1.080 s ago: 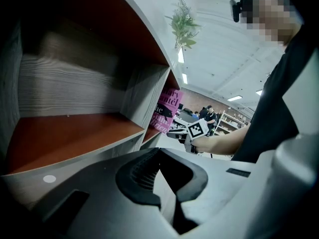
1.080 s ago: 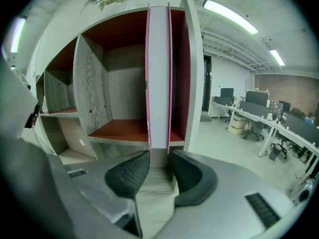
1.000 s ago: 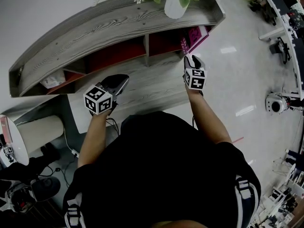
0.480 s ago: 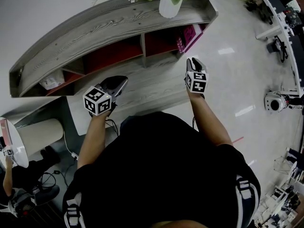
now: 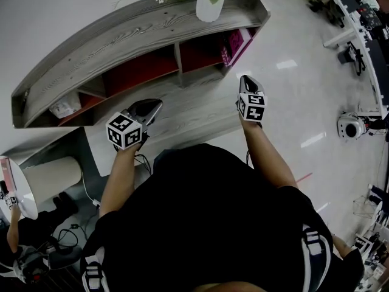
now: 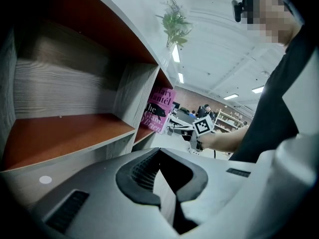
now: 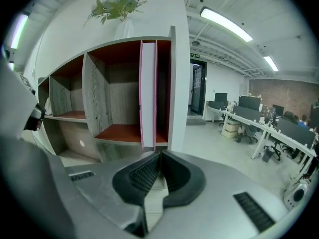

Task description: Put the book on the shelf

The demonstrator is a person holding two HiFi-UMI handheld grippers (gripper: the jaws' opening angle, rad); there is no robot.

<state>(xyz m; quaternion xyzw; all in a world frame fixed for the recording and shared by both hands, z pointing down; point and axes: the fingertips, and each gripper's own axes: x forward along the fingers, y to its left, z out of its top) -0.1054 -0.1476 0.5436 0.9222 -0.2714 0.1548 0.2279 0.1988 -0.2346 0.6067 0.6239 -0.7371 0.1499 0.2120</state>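
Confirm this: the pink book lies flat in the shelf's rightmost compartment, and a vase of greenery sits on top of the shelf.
Wrong in one respect: the pink book does not lie flat. It stands upright in the rightmost compartment of the shelf, as the right gripper view shows. The vase of greenery does sit on top of the shelf.

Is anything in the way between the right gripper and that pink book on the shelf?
Nothing visible is. The pink book stands upright in the right-end compartment of the shelf. The right gripper, with its jaws shut on nothing, points at the book across open space.
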